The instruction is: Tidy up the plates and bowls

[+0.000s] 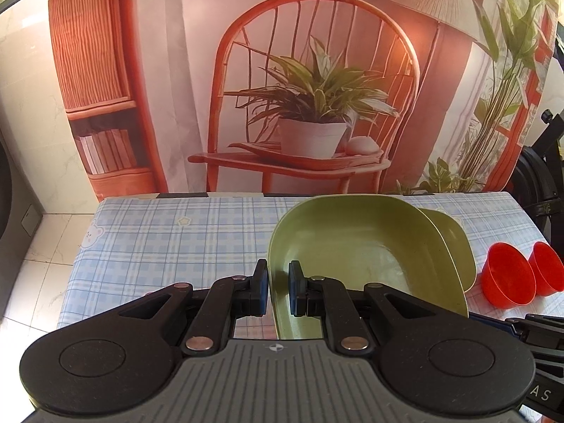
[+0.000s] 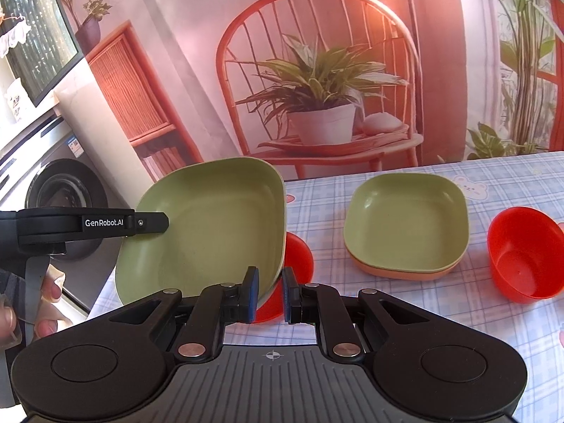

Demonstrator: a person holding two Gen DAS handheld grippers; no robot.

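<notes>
A green square plate (image 1: 356, 257) is held tilted in the air by both grippers. My left gripper (image 1: 277, 290) is shut on its left rim. My right gripper (image 2: 269, 294) is shut on the plate's (image 2: 211, 225) lower right rim, and the left gripper's finger (image 2: 105, 224) shows on its far side. A second green plate (image 2: 405, 222) lies on an orange plate (image 2: 402, 271) on the table; its edge also peeks out behind the held plate in the left wrist view (image 1: 454, 243). Red bowls stand nearby (image 2: 525, 253) (image 2: 299, 257) (image 1: 507, 275) (image 1: 548, 268).
The table carries a blue checked cloth (image 1: 176, 239) with its left edge over a tiled floor (image 1: 38, 264). A printed backdrop (image 1: 310, 81) hangs behind the table. A washing machine (image 2: 67, 190) stands to the left. A black stand (image 1: 543, 162) is at the right.
</notes>
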